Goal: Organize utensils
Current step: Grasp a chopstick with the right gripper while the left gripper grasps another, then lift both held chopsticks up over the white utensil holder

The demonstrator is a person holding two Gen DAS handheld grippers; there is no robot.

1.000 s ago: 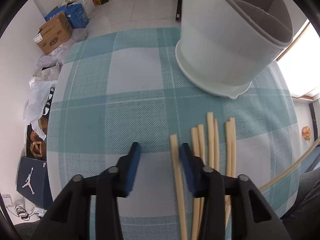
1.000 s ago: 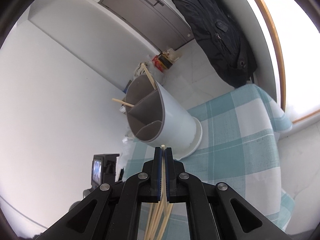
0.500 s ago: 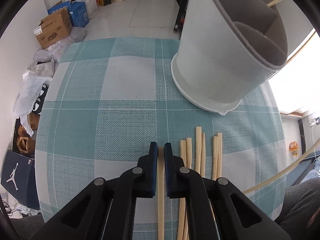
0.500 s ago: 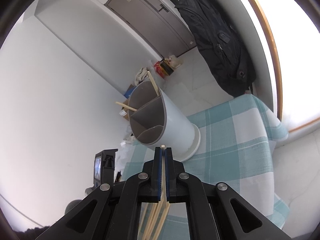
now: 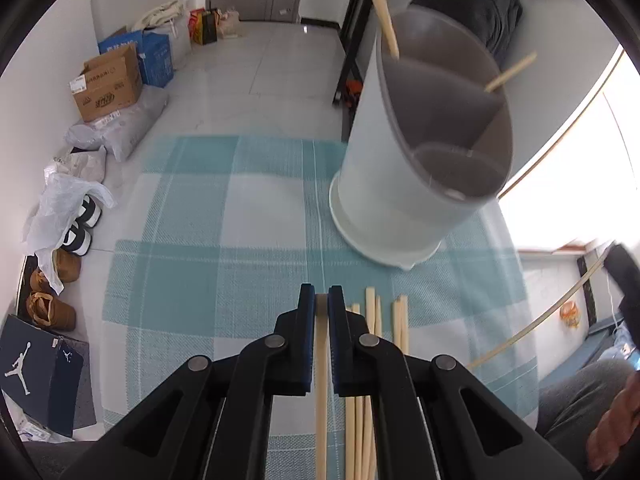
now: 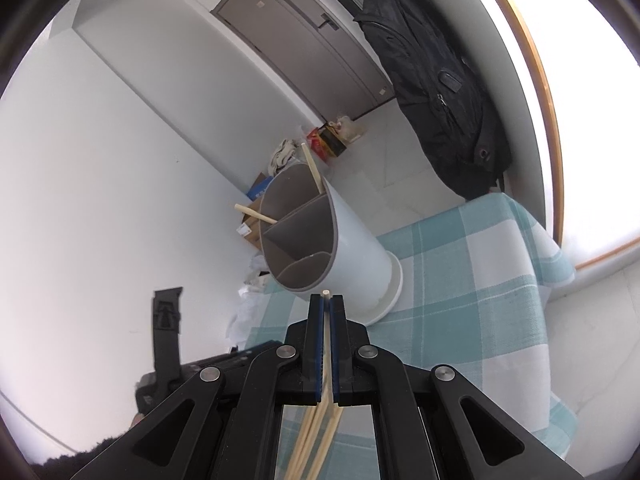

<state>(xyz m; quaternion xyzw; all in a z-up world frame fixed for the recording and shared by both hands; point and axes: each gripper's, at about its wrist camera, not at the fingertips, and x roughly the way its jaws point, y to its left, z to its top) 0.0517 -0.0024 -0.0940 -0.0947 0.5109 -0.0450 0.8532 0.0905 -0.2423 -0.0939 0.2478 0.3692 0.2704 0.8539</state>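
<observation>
My left gripper (image 5: 321, 300) is shut on one pale wooden chopstick (image 5: 321, 392), lifted above the checked tablecloth (image 5: 208, 264). Several loose chopsticks (image 5: 384, 320) lie on the cloth just right of it. A white utensil holder (image 5: 404, 200) with grey dividers stands beyond, two chopsticks (image 5: 382, 12) sticking out of its far compartment. My right gripper (image 6: 327, 298) is shut on a chopstick (image 6: 326, 293) whose tip shows above the pads, pointing toward the holder (image 6: 344, 248); more chopsticks (image 6: 308, 440) lie below it.
The table ends at the far cloth edge (image 5: 240, 140). Cardboard boxes (image 5: 108, 84), bags and shoes (image 5: 56, 276) lie on the floor to the left. A dark backpack (image 6: 440, 92) hangs by the window. A person's hand (image 5: 616, 420) shows at lower right.
The left gripper closed on the leftmost chopstick and rose with it, tilting up so more of the holder's top and the room shows. The right gripper barely moved.
</observation>
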